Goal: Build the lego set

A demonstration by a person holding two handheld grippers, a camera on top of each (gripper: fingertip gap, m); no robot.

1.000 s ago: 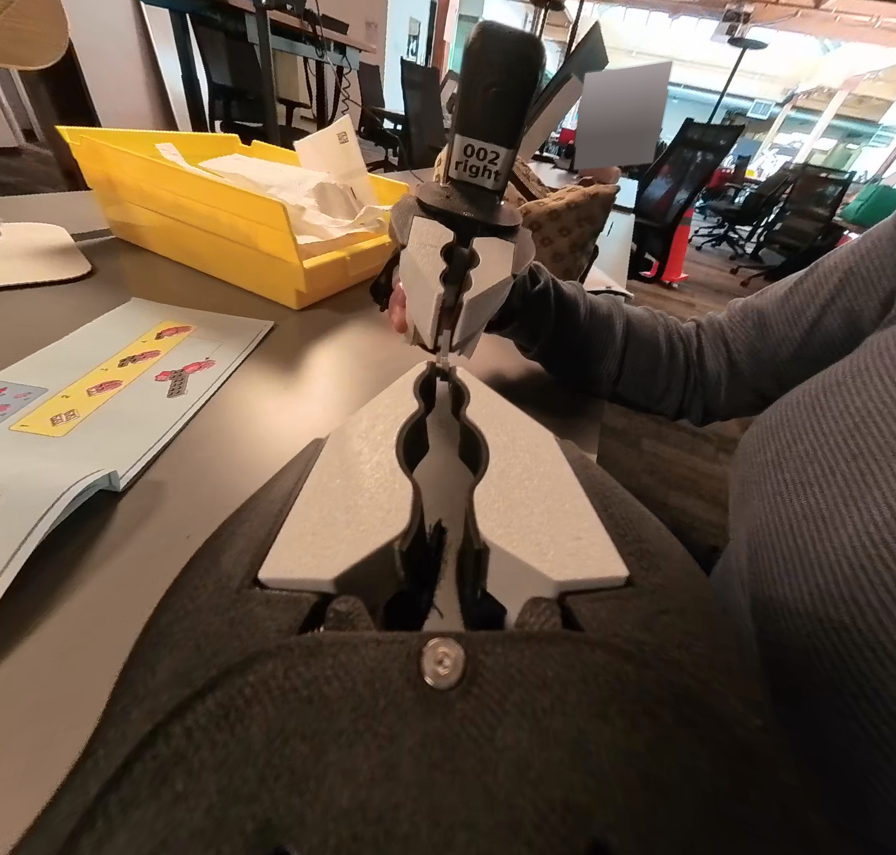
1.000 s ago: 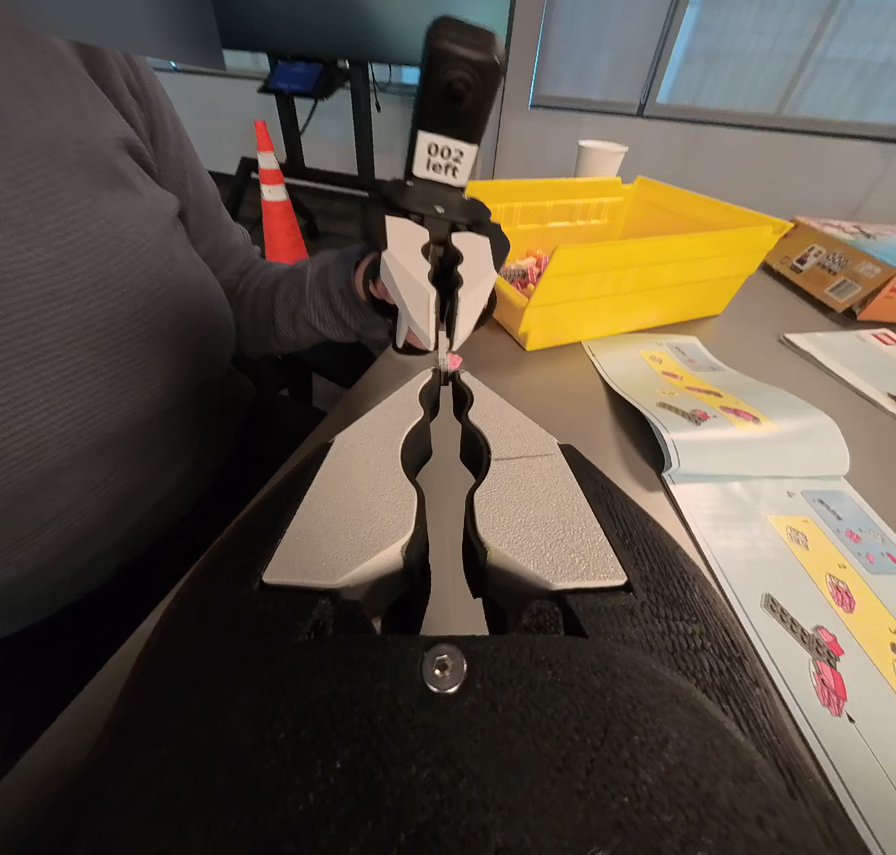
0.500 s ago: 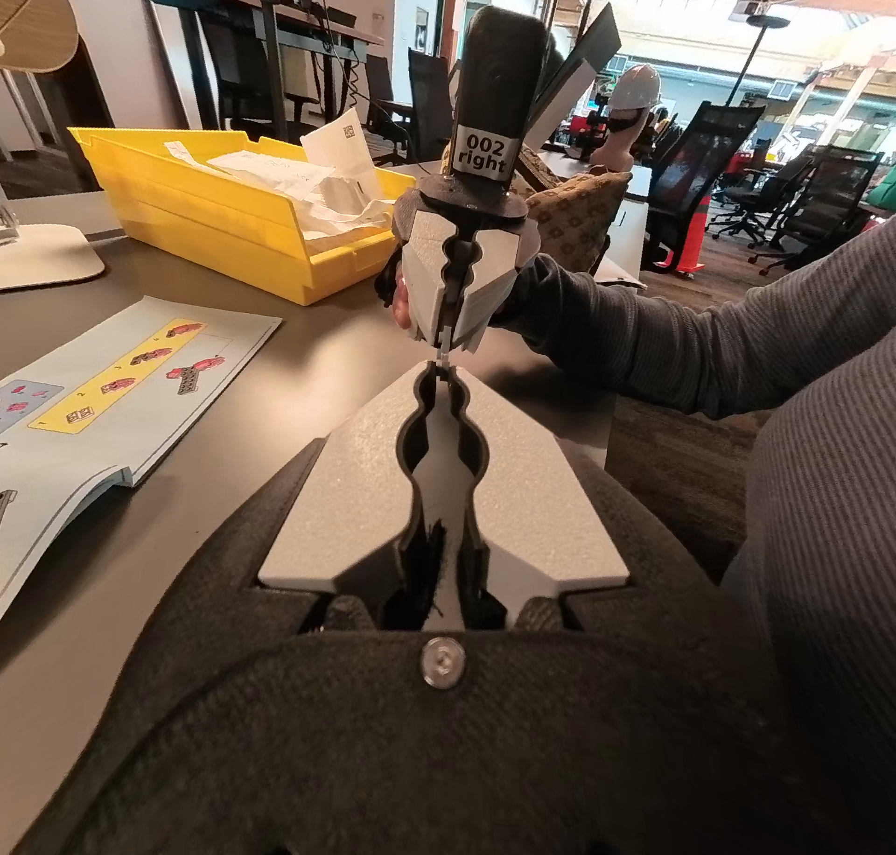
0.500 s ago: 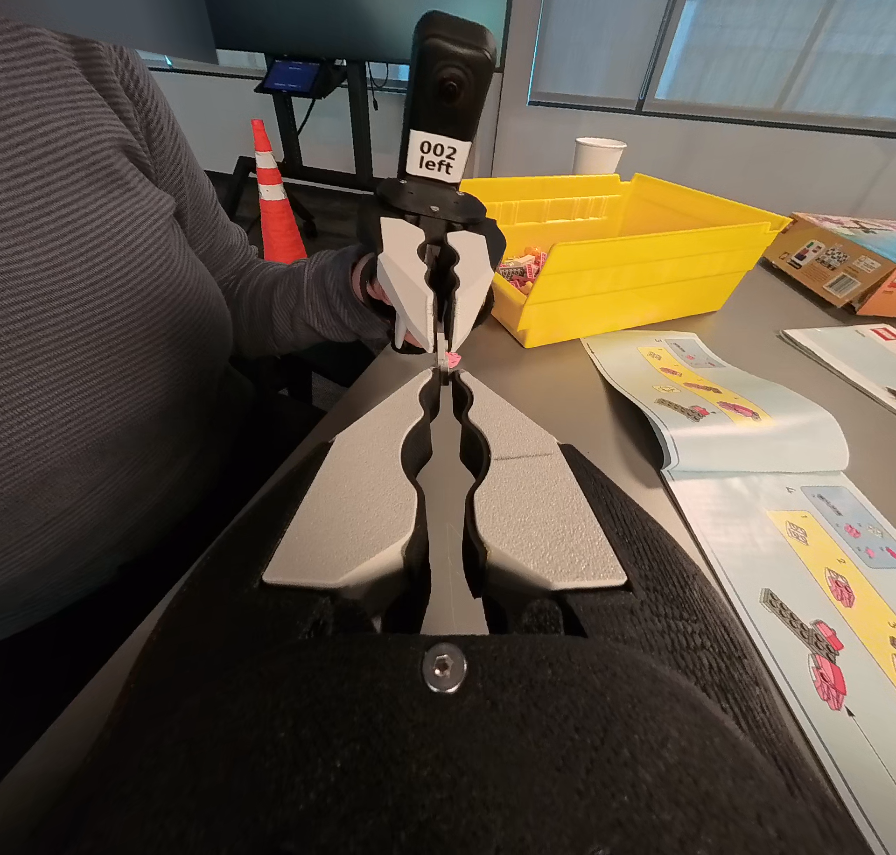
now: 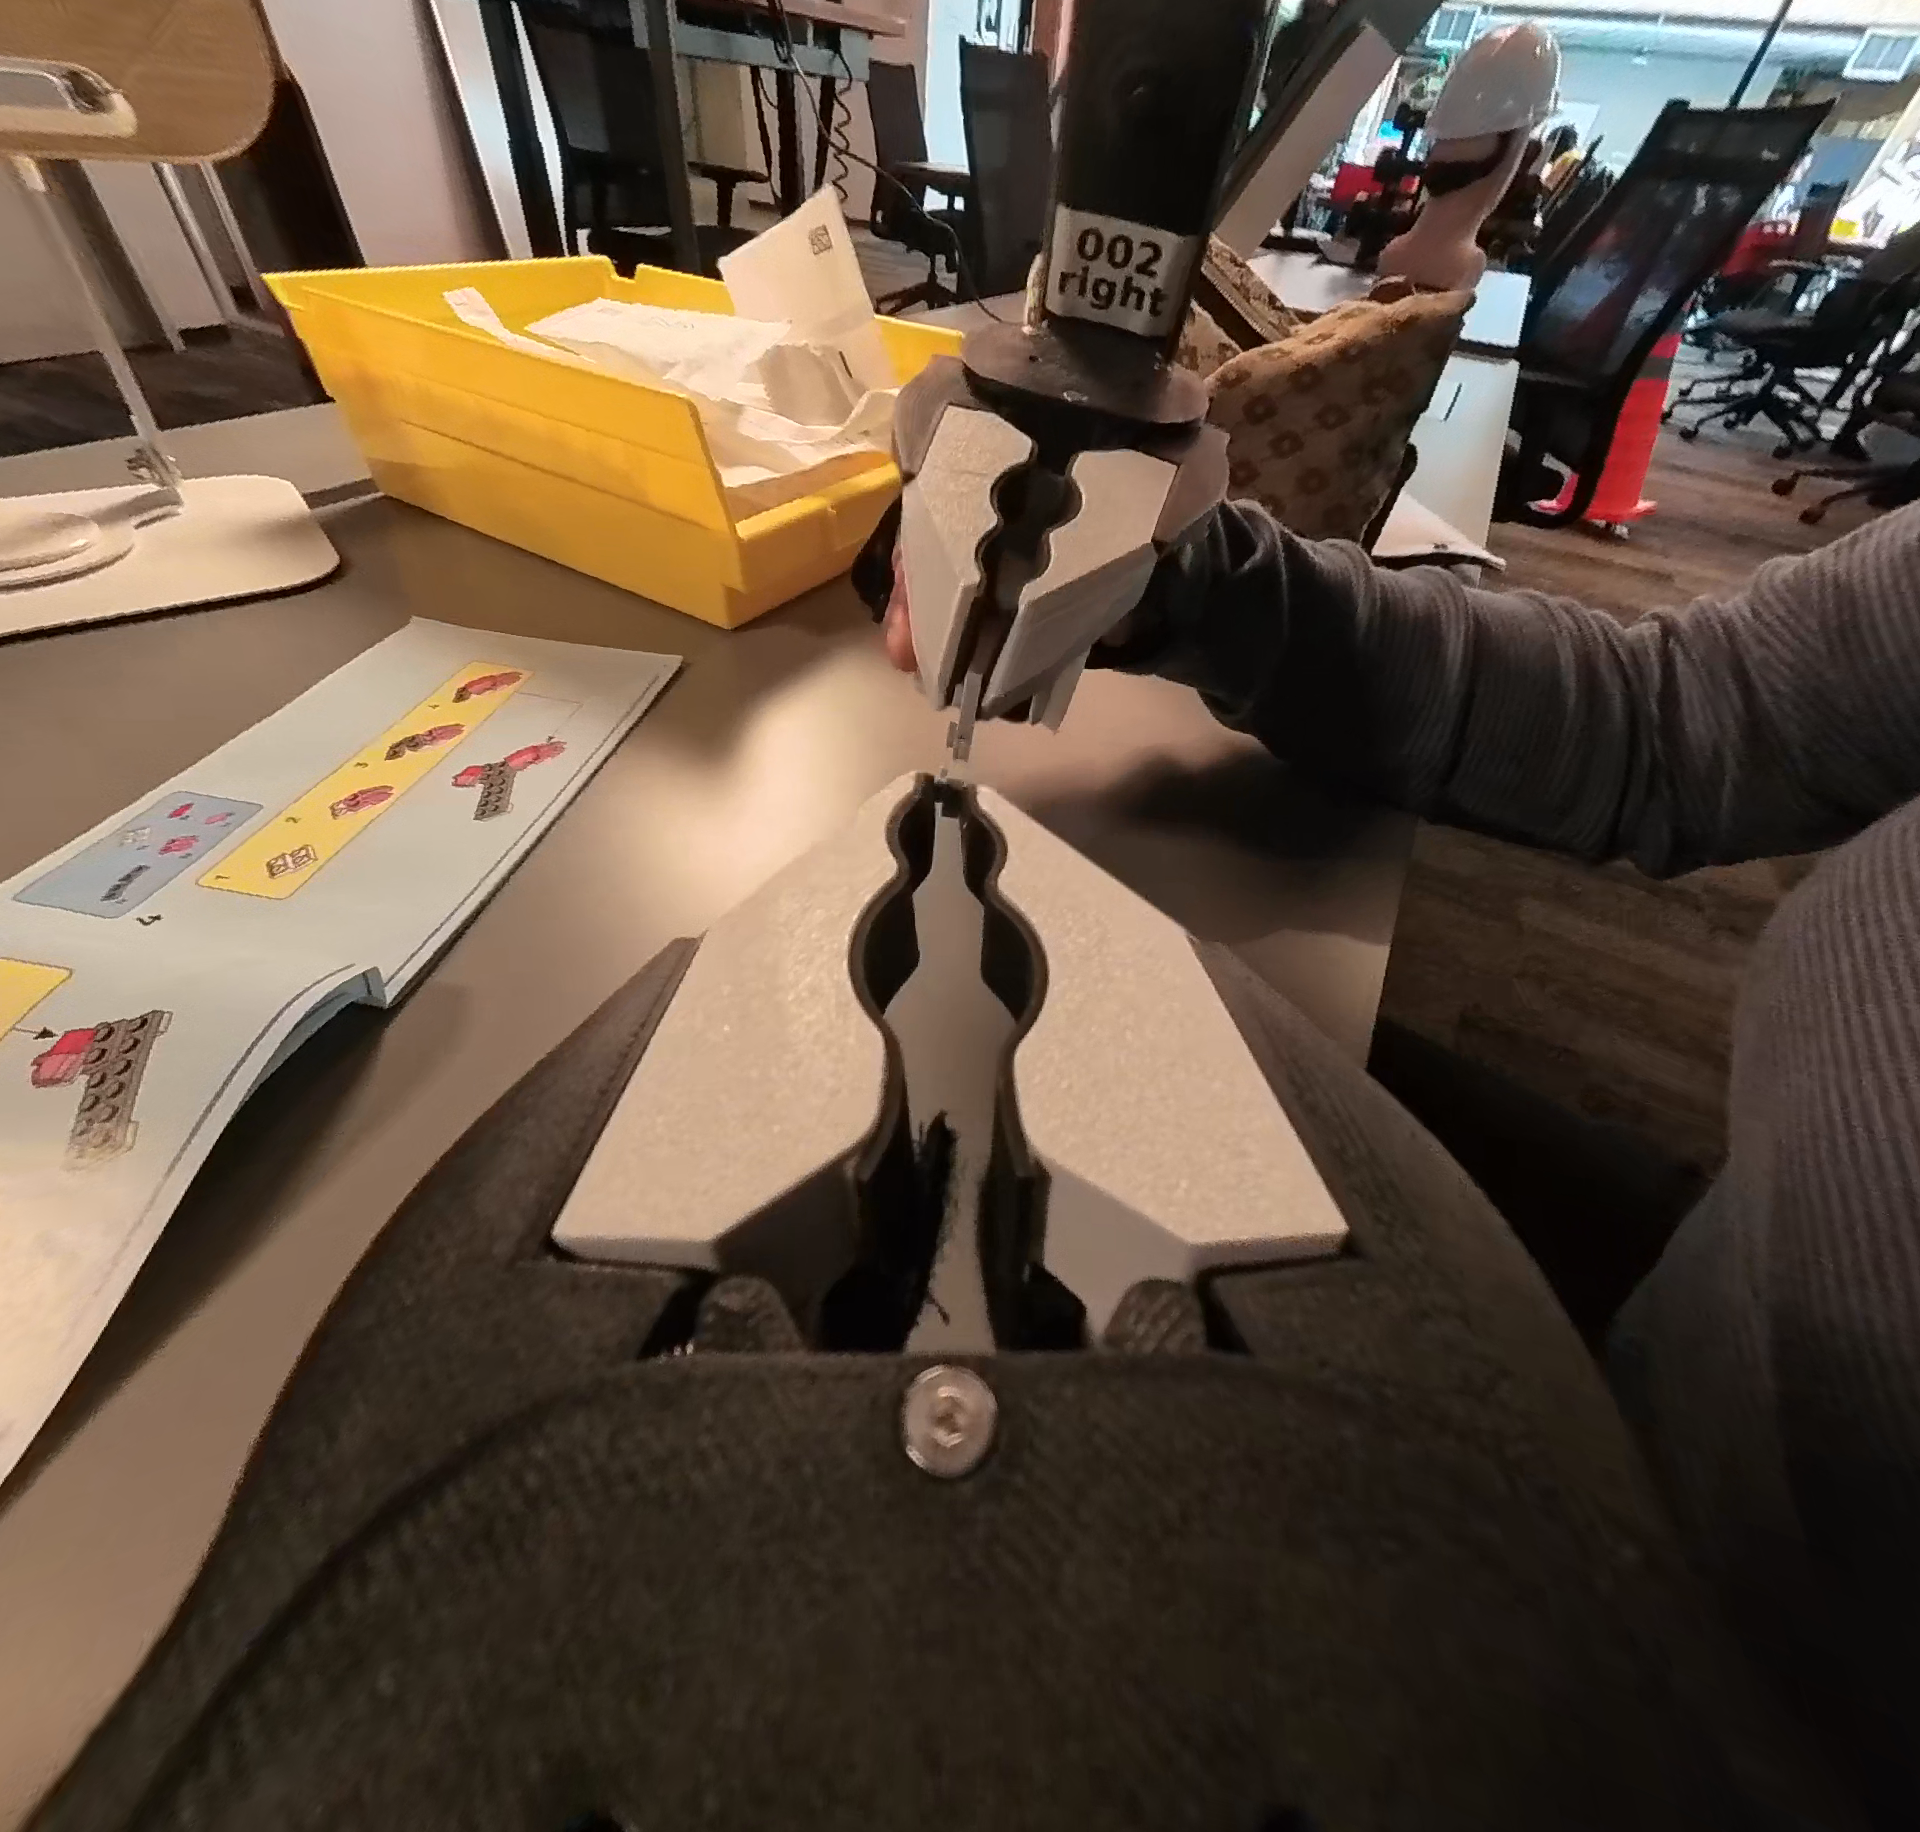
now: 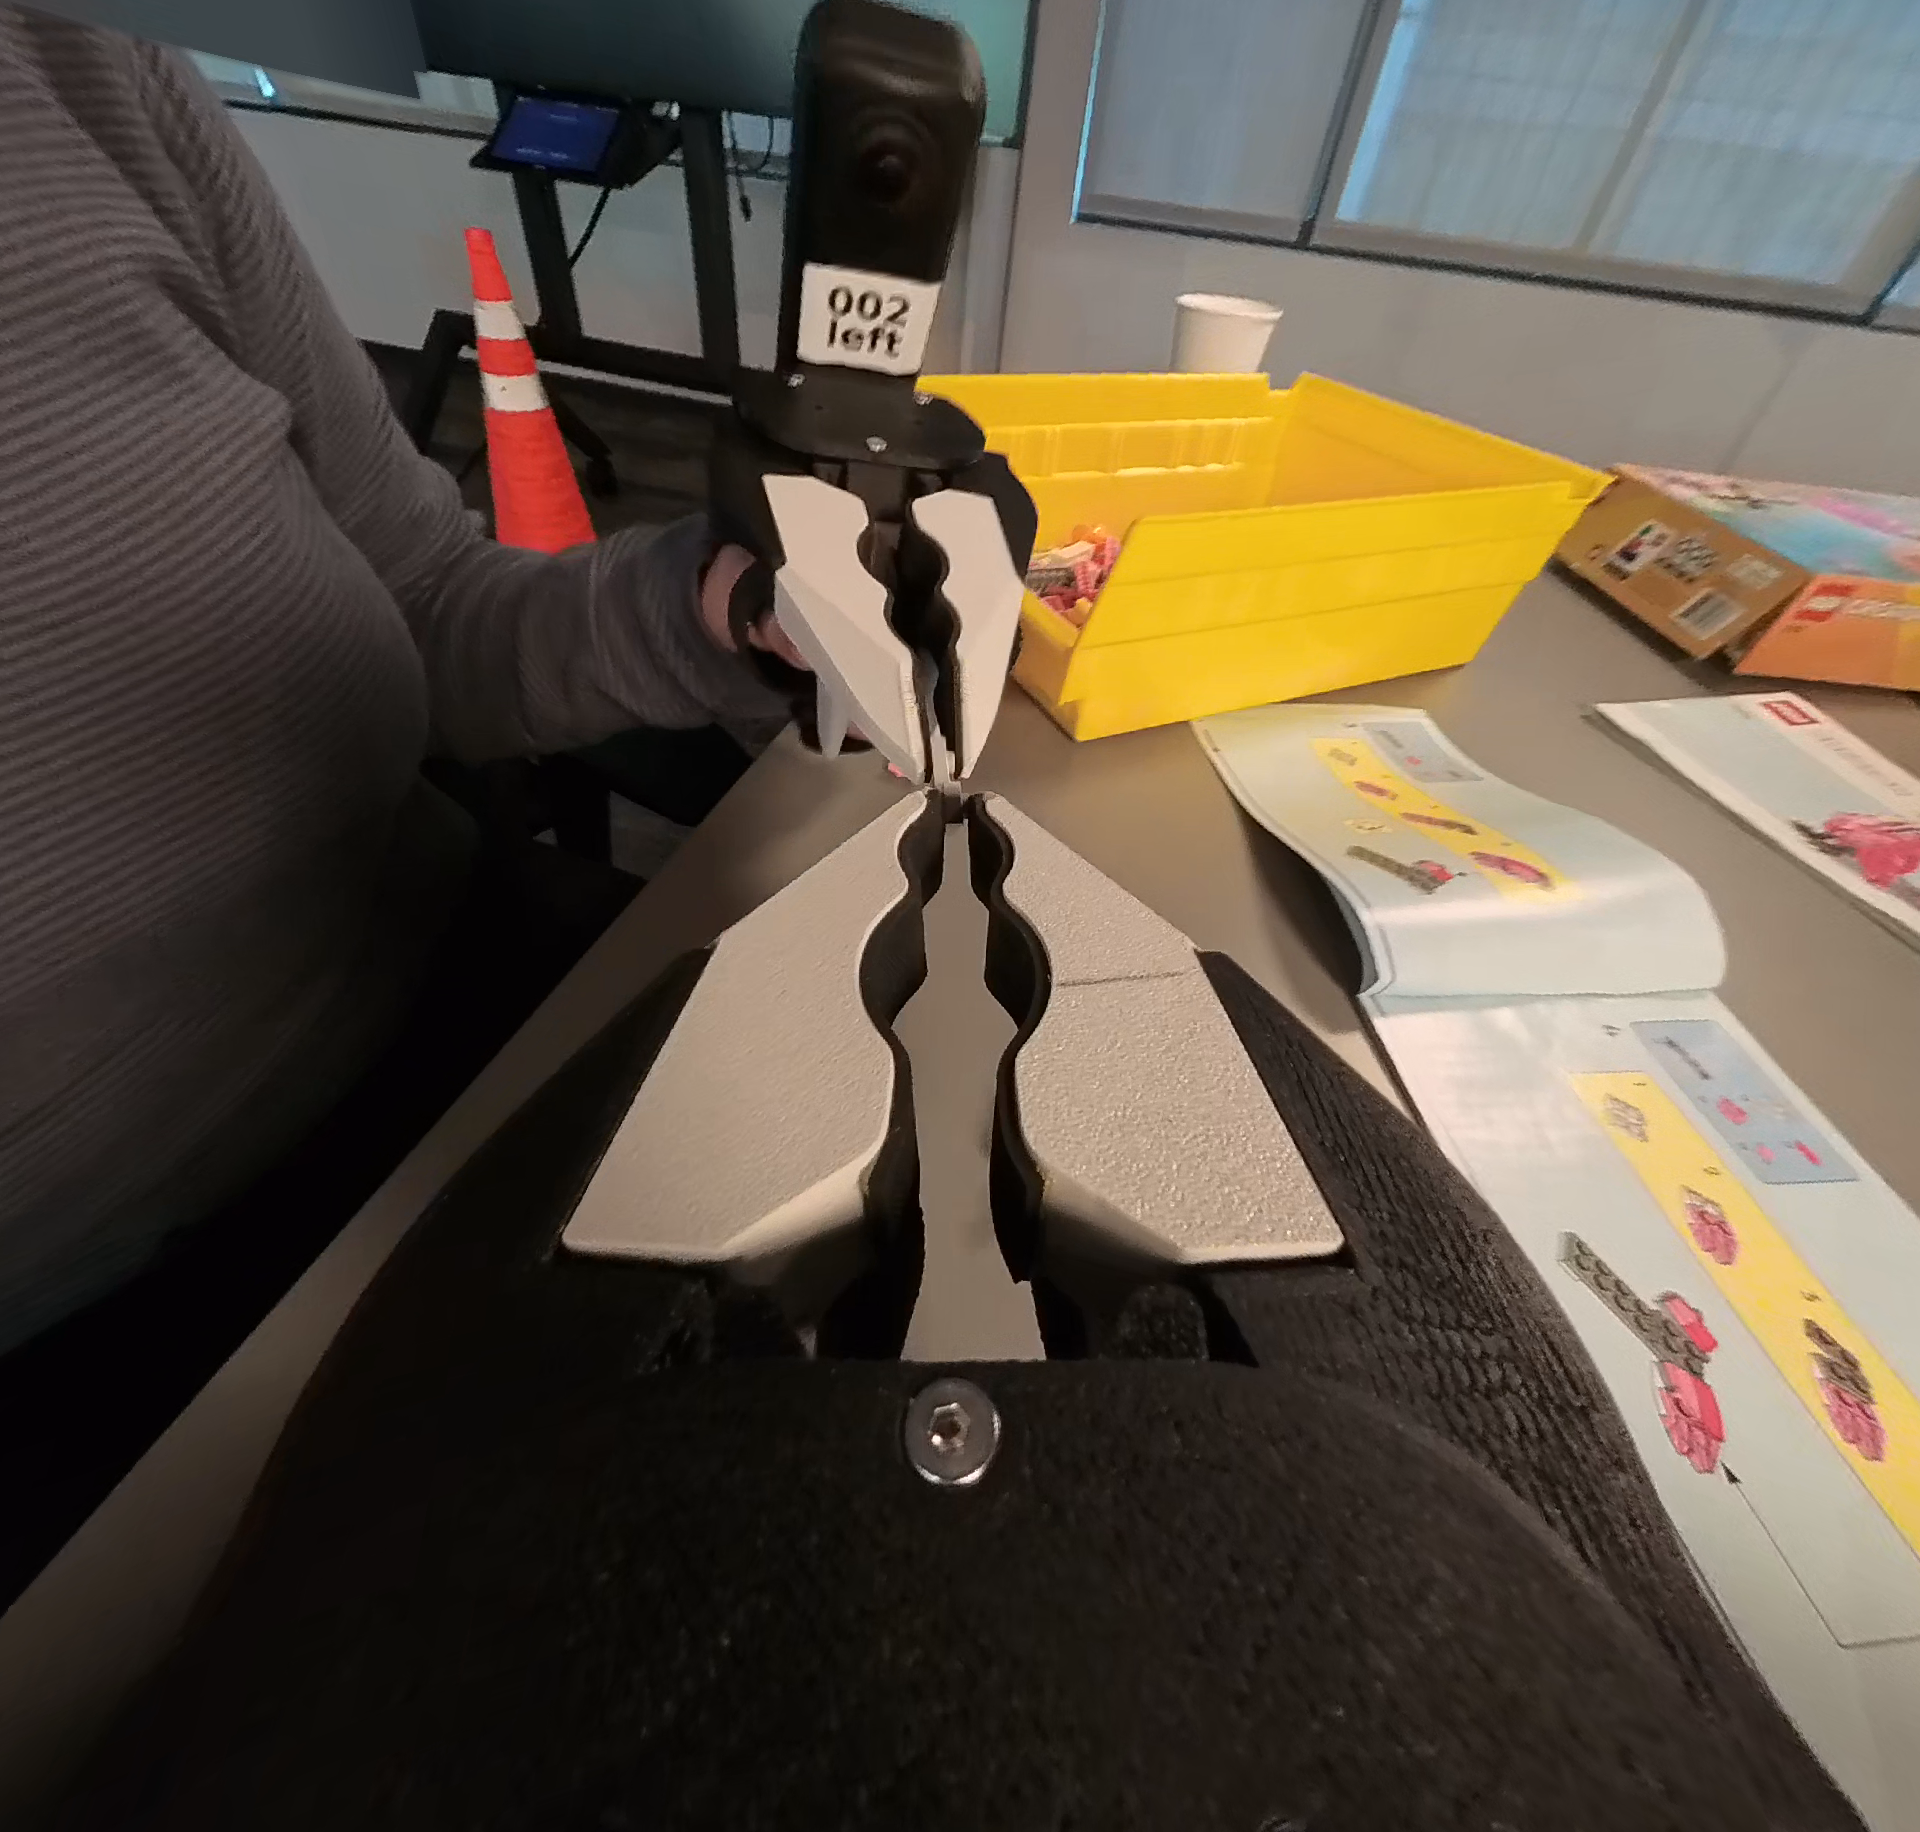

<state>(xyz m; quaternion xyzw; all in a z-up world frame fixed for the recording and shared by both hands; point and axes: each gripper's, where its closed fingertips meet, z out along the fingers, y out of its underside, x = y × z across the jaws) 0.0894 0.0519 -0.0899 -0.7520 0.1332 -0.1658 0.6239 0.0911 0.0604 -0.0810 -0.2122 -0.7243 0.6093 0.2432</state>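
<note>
The thin grey plastic building plate (image 5: 966, 717) stood edge-on, pinched upright in the right gripper (image 5: 971, 707) and pointing toward 6 o'clock. Its lower tip met a small dark piece (image 5: 948, 802) clamped in the left gripper (image 5: 943, 795) above the grey table (image 5: 727, 806).

Grey matte worktop (image 6: 1195, 847); wide grey-framed windows (image 6: 1507, 78) behind; black mesh office chairs (image 5: 1662, 224) on dark wooden floor (image 5: 1714, 494).

- The piece (image 5: 964, 720) in the right gripper (image 5: 971, 712) is too small to identify.
- The bricks (image 6: 1070, 569) in the bin (image 6: 1299, 577) are half hidden by its wall.
- The booklet (image 6: 1704, 1211) is cut by the right edge.
</note>
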